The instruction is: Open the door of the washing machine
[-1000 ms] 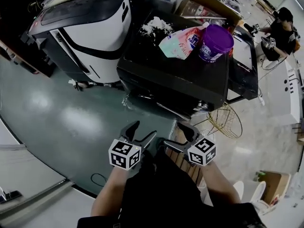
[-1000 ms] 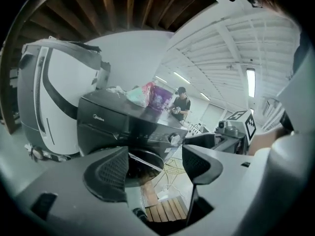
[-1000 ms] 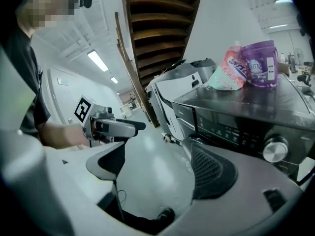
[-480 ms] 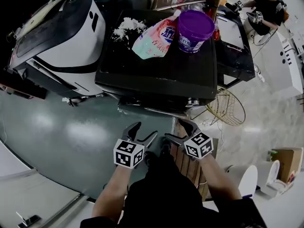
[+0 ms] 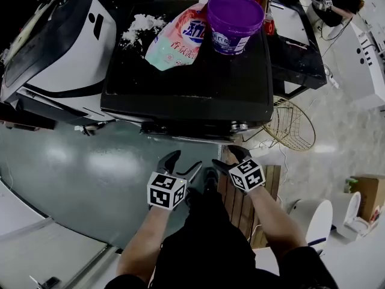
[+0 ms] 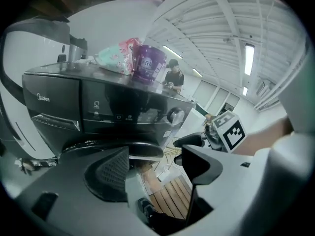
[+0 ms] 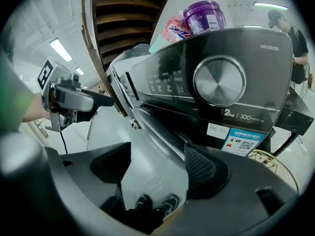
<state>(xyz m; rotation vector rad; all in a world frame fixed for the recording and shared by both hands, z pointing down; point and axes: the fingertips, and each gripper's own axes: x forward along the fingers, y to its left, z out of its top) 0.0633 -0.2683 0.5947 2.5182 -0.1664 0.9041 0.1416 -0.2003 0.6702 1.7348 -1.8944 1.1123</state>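
Head view has the washing machine [image 5: 180,83] just ahead of the left hand-held gripper [image 5: 182,164], jaws apart and empty, and the right hand-held gripper [image 5: 230,159], jaws closing on nothing; its front door [image 6: 145,150] is probably rigid and latched, best pulled at the rim.

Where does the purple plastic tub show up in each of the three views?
Head view: the purple plastic tub stands at top centre, on top of the black washing machine.
Left gripper view: upper part, just left of centre, on the machine's top.
Right gripper view: at the top, right of centre.
Shared landmark: the pink and white detergent pouch, lying next to the tub at its left in every view.
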